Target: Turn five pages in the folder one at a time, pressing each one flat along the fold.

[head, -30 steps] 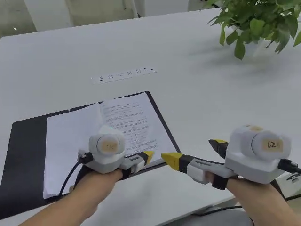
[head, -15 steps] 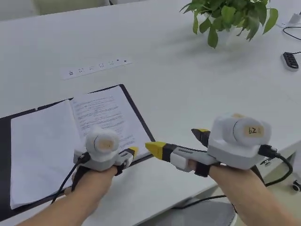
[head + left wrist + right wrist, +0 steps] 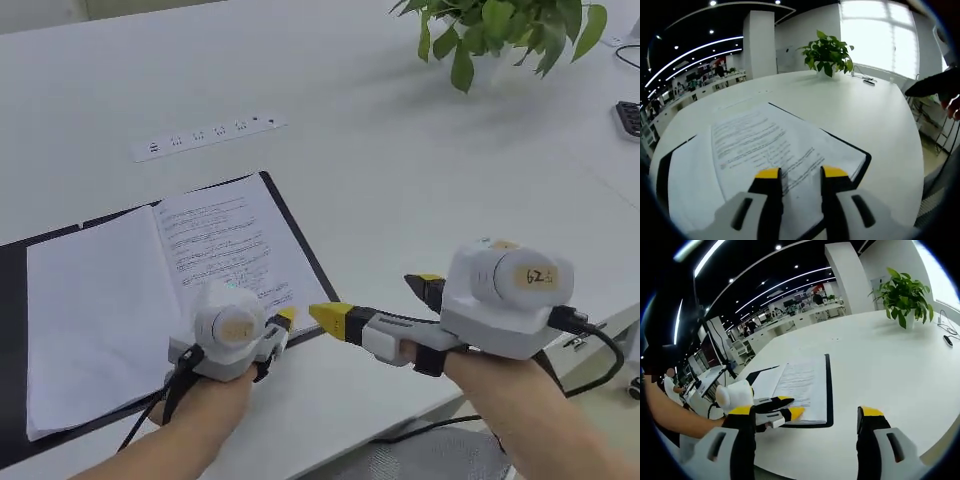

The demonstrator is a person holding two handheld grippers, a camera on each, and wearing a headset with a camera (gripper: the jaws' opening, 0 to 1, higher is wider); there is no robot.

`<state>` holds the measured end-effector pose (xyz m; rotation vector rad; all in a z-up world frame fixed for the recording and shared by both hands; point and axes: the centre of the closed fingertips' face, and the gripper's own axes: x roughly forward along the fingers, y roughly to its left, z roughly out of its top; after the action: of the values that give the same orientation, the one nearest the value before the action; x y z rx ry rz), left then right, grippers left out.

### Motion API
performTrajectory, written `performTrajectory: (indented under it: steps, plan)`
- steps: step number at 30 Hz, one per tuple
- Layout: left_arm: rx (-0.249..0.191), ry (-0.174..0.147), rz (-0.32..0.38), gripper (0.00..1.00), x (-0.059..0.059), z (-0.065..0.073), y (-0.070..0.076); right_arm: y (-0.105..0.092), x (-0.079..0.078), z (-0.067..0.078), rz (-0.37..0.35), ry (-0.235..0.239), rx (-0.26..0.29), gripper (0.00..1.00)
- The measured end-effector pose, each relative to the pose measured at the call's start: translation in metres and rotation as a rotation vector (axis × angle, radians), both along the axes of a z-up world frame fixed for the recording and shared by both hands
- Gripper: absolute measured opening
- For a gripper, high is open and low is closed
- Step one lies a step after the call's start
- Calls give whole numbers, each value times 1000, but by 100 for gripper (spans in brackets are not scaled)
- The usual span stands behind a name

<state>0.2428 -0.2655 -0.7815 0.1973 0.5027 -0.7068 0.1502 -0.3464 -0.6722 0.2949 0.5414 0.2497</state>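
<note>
While broad and white, table [image 3: 400, 200] with open folder [image 3: 12, 340] in bright office [image 3: 765, 305].

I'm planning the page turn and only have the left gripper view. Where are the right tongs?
Observer: The right tongs hover over bare table, beside the folder's near right corner.
Operator: Open or shut?
Observer: Open wide, with nothing between them.
Operator: Anything behind my camera?
Observer: A black cable trails back from the body of the left tongs.
</note>
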Motion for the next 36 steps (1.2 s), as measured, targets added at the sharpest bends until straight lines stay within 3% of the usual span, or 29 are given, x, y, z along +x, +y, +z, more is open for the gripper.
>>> performTrajectory:
  steps: [3,15,17,18,19,20,21,23,26,31,36]
  plan:
    - [-2,-20,-29,22,-1,-1,-1,1,2,-1,4,-1,2,82]
    - [-21,-24,-15,15,1,0,0,16,18,-9,44,16,32,77]
    - [-37,-18,6,11,4,1,3,20,22,-13,60,26,30,74]
    - [3,-35,134,0,16,-1,23,21,25,-17,67,37,32,74]
    - [-34,1,46,0,12,-2,15,23,27,-20,74,49,34,74]
    - [-46,-8,51,0,12,-2,14,24,29,-21,80,47,35,74]
    - [-8,-41,12,0,10,-2,11,25,33,-23,84,44,35,74]
    - [-34,-18,28,0,9,-2,10,28,38,-27,97,46,32,73]
    - [-31,-21,31,0,10,-3,10,31,46,-38,117,71,35,71]
    - [-42,-22,33,0,10,-3,9,35,61,-51,151,61,32,66]
    - [-50,-22,35,0,10,-2,7,31,82,-58,136,46,95,58]
